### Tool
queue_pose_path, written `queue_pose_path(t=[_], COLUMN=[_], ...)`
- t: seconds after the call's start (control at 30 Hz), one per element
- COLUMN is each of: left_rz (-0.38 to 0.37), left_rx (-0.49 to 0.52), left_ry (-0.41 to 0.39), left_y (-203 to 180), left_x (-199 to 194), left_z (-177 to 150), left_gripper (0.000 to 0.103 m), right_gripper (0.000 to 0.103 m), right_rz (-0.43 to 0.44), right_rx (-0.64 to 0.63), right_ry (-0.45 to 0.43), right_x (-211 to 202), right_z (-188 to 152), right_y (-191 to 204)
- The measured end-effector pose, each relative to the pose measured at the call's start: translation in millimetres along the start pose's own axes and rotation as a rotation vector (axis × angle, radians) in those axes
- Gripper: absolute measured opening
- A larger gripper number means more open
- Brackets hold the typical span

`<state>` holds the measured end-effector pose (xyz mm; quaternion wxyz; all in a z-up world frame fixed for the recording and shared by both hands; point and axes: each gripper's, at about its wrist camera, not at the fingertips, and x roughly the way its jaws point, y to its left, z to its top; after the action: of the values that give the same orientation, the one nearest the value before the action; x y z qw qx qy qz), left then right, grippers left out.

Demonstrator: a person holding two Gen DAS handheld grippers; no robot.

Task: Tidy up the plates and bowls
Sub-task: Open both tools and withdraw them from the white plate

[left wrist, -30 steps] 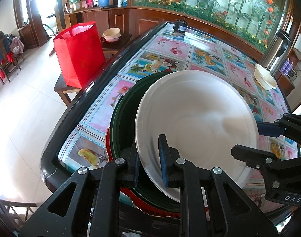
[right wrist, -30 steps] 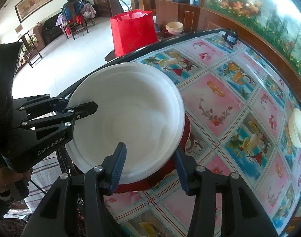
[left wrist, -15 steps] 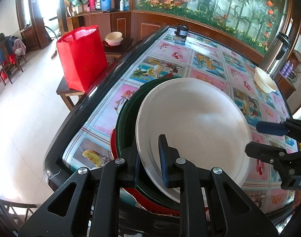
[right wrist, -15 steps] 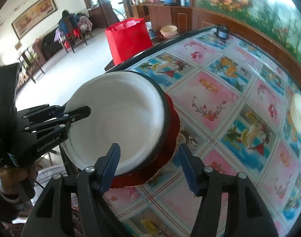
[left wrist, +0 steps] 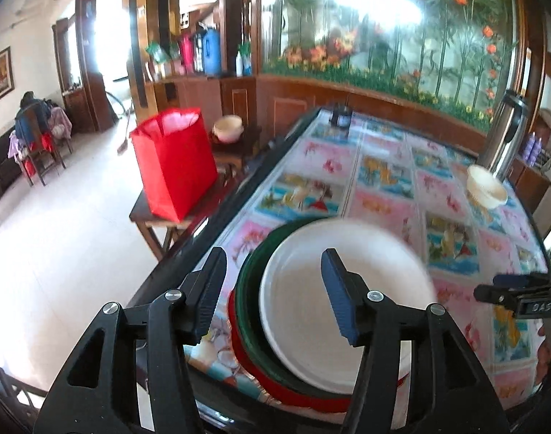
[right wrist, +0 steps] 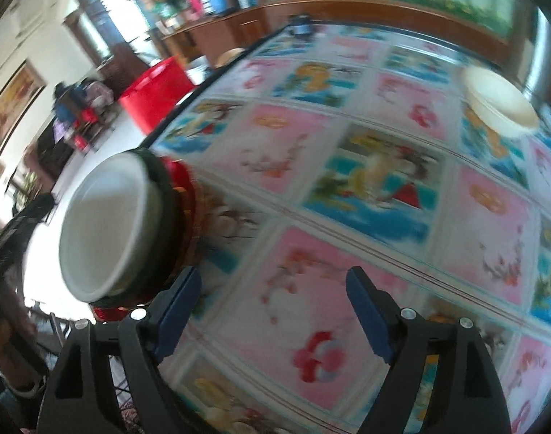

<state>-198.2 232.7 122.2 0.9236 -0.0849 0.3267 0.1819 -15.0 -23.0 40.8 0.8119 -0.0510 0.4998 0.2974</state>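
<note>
A white plate lies on top of a dark green plate, which lies on a red plate, stacked at the table's near left corner. My left gripper is open and empty, above the stack's left rim. The stack also shows in the right wrist view at far left. My right gripper is open and empty over the tablecloth, to the right of the stack. It shows from the left wrist view too. A cream bowl sits far right on the table.
The table has a colourful patterned cloth and a dark rim. A red bag stands on a low wooden stool beside the table. A steel thermos stands at the far right. A small dark object sits at the far edge.
My left gripper has opened, let go of the white plate and pulled back and up. The white plate now lies on the stack. My right gripper has moved right, away from the stack.
</note>
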Motion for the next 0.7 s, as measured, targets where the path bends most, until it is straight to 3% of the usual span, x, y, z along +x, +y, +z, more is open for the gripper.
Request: queue_pose_path(t=[0.1, 0.33, 0.43, 0.57, 0.7], left_rz=[-0.052, -0.201, -0.259, -0.319, -0.364], left_rx=[-0.008, 0.077, 0.131, 0.197, 0.232], left_ry=[-0.018, 0.001, 0.016, 0.052, 0.093], left_y=[-12.5, -86.5, -125.9, -177.9, -217.9], left_x=[-1.6, 8.3, 12.7, 25.7, 40.2], left_z=[7.3, 15.7, 15.5, 12.7, 12.2], left_gripper=[0.065, 0.065, 0.065, 0.065, 0.065], right_gripper=[0.086, 0.088, 0.088, 0.088, 0.088], right_rz=[-0.038, -0.213, -0.218, -0.295, -0.293], right_rx=[0.06, 0.206, 0.272, 0.318, 0.346], right_ry=[-0.009, 0.015, -0.001, -0.021, -0.029], right_x=[-6.5, -20.1, -28.4, -38.4, -44.4], right_z=[-2.4, -10.3, -19.1, -28.4, -33.2], right_y=[-17.6, -69.5, -94.6, -121.1, -144.6])
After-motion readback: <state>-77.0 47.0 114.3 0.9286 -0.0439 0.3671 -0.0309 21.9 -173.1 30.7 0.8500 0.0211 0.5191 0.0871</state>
